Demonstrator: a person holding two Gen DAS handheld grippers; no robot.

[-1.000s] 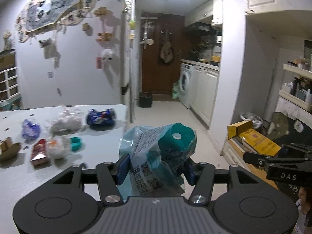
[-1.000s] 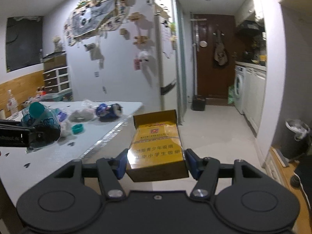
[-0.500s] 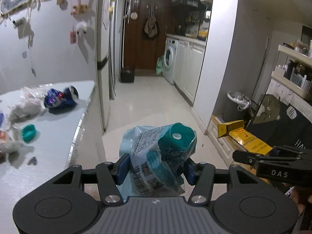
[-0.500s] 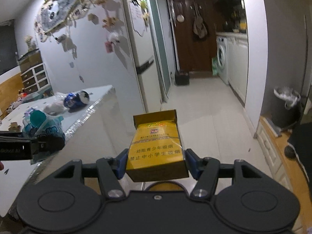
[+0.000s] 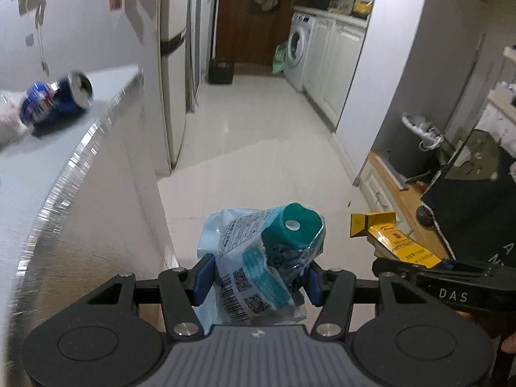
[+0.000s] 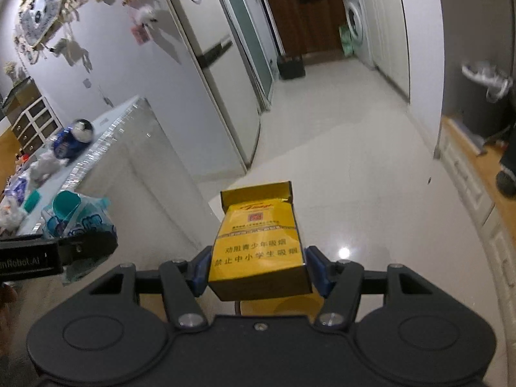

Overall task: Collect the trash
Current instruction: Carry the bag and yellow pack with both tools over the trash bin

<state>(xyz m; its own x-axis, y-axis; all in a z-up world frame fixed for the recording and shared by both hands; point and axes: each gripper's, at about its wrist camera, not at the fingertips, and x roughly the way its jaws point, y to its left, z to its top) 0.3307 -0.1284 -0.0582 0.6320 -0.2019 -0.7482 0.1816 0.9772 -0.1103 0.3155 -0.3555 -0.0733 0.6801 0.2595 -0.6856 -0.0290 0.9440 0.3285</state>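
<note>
My left gripper (image 5: 258, 277) is shut on a crumpled light-blue plastic wrapper (image 5: 248, 264) with a teal cap wrapped inside it; the same wrapper (image 6: 80, 222) shows at the left of the right wrist view. My right gripper (image 6: 258, 271) is shut on a yellow cigarette box (image 6: 258, 245) with its flap open, and the box (image 5: 396, 242) also shows at the right of the left wrist view. Both grippers tilt down over the pale floor, beside the end of the white table (image 5: 64, 161). A crushed blue can (image 5: 54, 101) lies near the table's corner.
More litter, a blue can (image 6: 71, 138), white crumpled wraps and a teal lid, lies on the table (image 6: 106, 135). A fridge (image 5: 172, 64) stands behind the table. A dark bin with a white liner (image 5: 416, 142) stands by the right wall. A person's dark clothing fills the right edge.
Both grippers have swung right and down, away from the table top and out over the floor. Each keeps the same grip on its item.
</note>
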